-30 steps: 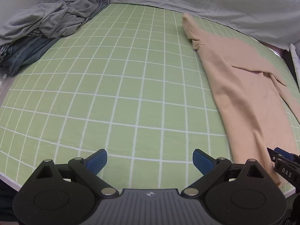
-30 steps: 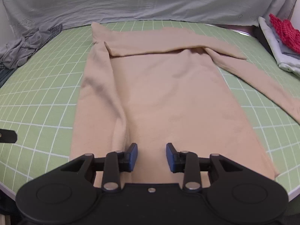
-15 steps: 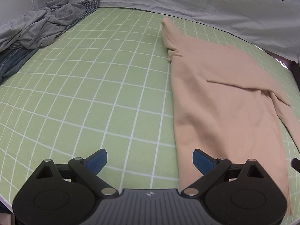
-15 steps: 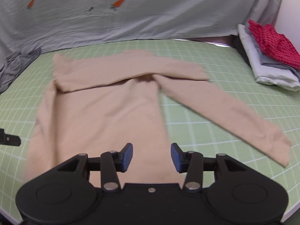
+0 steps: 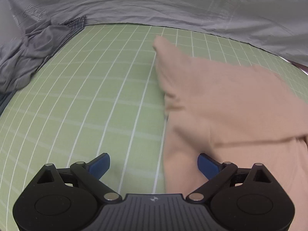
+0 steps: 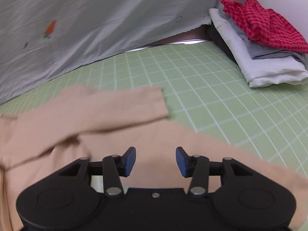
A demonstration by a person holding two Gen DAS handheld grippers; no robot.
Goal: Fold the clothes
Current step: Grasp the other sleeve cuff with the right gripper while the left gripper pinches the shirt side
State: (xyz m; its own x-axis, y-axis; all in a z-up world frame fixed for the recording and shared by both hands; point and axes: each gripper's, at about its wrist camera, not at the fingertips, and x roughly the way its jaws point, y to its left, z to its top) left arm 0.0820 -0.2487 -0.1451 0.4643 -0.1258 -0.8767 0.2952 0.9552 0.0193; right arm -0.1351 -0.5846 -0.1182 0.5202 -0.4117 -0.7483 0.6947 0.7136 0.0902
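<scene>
Folding partly done: the peach top (image 6: 115, 134) lies flat on the green grid mat (image 6: 211, 100), one sleeve (image 6: 119, 105) already laid across the body ahead of the right gripper (image 6: 156, 160), the other apparently trailing off to its right, though blur obscures it. Both the right gripper, its jaws having just widened, and the left gripper (image 5: 154, 163) stand open and empty. Body folds remain.

Staged clothes-folding workspace, green grid mat (image 5: 100, 100) covering the table, carrot-print sheet (image 6: 96, 28) hanging behind, folded laundry (image 6: 265, 46) stacking alongside
</scene>
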